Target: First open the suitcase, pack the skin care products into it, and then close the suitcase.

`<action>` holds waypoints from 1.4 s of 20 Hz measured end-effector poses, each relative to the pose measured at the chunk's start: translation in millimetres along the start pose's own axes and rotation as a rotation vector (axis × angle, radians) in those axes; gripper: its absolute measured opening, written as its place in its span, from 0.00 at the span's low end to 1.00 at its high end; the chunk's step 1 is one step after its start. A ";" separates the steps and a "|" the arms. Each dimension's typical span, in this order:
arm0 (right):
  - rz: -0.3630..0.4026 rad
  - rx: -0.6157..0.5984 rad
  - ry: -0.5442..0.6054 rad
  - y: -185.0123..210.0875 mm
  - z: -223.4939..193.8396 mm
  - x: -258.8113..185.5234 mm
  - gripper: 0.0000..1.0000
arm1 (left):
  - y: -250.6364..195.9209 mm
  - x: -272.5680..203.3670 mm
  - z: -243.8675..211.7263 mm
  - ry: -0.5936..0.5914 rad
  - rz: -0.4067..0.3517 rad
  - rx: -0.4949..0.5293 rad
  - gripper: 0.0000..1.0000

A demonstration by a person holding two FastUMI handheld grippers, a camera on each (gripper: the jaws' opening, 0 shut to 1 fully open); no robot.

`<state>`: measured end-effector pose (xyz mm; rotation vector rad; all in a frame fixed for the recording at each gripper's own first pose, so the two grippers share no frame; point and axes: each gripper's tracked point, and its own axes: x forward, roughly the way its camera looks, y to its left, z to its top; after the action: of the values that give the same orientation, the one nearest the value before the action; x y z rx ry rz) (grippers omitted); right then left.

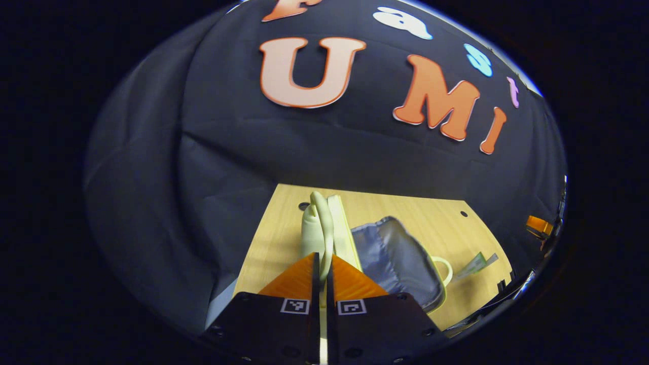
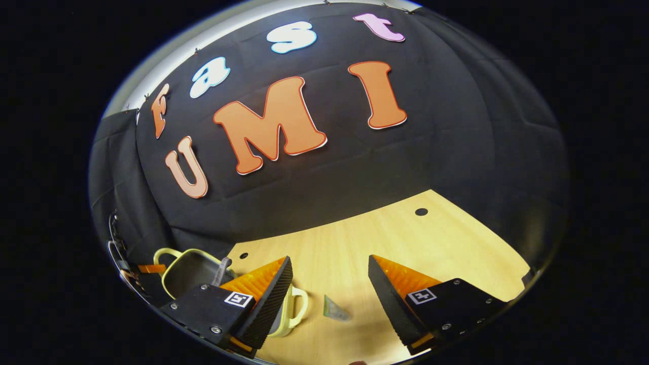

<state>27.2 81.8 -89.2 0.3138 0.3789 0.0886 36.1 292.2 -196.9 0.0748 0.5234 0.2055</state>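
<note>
A: So, how far along are we?

B: Early, I'd judge. The suitcase lies open on the surface, its grey lining showing, so the opening step looks done or nearly so. The left gripper has its jaws nearly together on the pale yellow lid, which stands upright on edge; both fingers seem to press on it.

A: And the right gripper?

B: Jaws wide apart, holding nothing, above bare wood. In its view the suitcase sits at the far left, partly behind the left finger.

A: Any skin care packed yet?

B: I see none inside. A small greenish sachet lies on the surface just beside the suitcase, between the right fingers; it shows in the left gripper view too. That is probably the product. Packing and closing both remain.
</note>
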 end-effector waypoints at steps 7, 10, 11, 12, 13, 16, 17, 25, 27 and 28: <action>-0.045 0.022 0.007 9.2 -1.5 -7.2 0.95 | 87.9 67.6 -82.6 0.182 0.142 0.059 0.08; -0.073 0.019 0.033 5.2 -8.1 -9.4 0.95 | 97.3 84.7 -114.4 0.244 0.152 0.056 0.08; -0.079 0.017 0.037 4.3 -8.1 -11.3 0.95 | 97.2 84.8 -120.2 0.249 0.141 0.036 0.08; -0.087 0.012 0.037 2.3 -7.7 -12.8 0.95 | 98.7 87.2 -125.2 0.251 0.131 0.012 0.08; -0.095 0.002 0.040 0.3 -7.2 -12.7 0.95 | 100.7 87.7 -130.6 0.257 0.123 -0.002 0.08; -0.108 -0.029 0.047 -0.4 -10.1 -23.2 0.95 | 109.6 92.5 -143.8 0.287 0.149 -0.023 0.08; -0.114 -0.040 0.041 -0.8 -8.6 -25.4 0.95 | 114.4 95.4 -142.7 0.290 0.188 -0.023 0.08; -0.144 -0.102 0.041 -24.8 -12.1 -27.8 0.95 | 121.9 53.2 -73.9 0.090 0.405 0.084 0.99; -0.142 -0.126 0.040 -32.3 -11.7 -25.7 0.95 | 92.6 33.8 -37.2 -0.005 0.418 0.113 0.99; -0.138 -0.138 0.037 -35.0 -12.1 -24.6 0.95 | 75.8 25.4 -19.4 -0.046 0.413 0.115 0.99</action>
<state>0.8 48.6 -102.4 0.1494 0.4283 -0.0152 34.5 372.0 -216.7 0.3004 0.4692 0.5753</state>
